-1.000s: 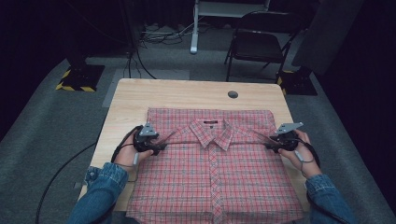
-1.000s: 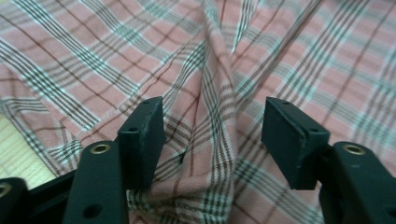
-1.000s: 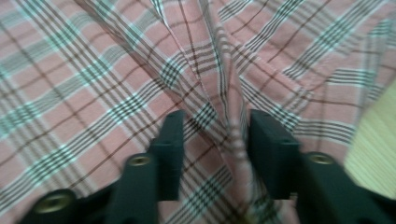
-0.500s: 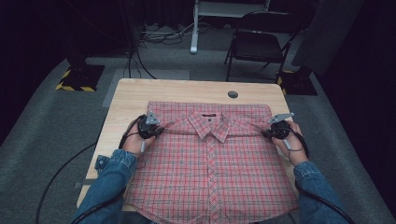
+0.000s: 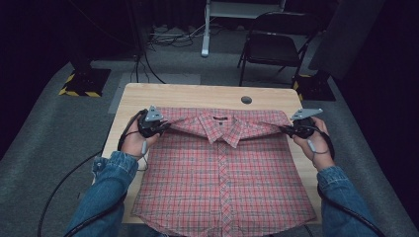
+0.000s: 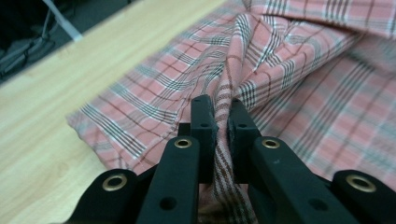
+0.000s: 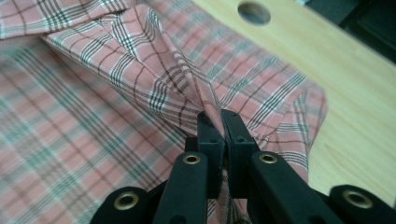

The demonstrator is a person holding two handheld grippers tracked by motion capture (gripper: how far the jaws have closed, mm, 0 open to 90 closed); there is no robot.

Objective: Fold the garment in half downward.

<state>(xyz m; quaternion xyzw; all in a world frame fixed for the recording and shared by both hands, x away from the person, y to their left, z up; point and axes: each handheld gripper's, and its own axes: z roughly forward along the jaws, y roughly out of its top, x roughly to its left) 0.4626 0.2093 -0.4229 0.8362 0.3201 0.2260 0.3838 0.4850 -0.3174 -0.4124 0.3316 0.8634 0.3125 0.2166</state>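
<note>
A person's left gripper (image 5: 163, 128) pinches the left shoulder of a red plaid button-up shirt (image 5: 225, 182), jaws clamped tight on a ridge of cloth. The shirt lies face up, spread over the wooden table (image 5: 197, 96), hem at the near edge. At right, the right gripper (image 5: 286, 129) nips the opposite shoulder likewise. The shoulders appear raised for a fold; the next move calls for matched, even travel.

Studio — dark drapes (image 5: 29, 44), cables (image 5: 168, 37)
</note>
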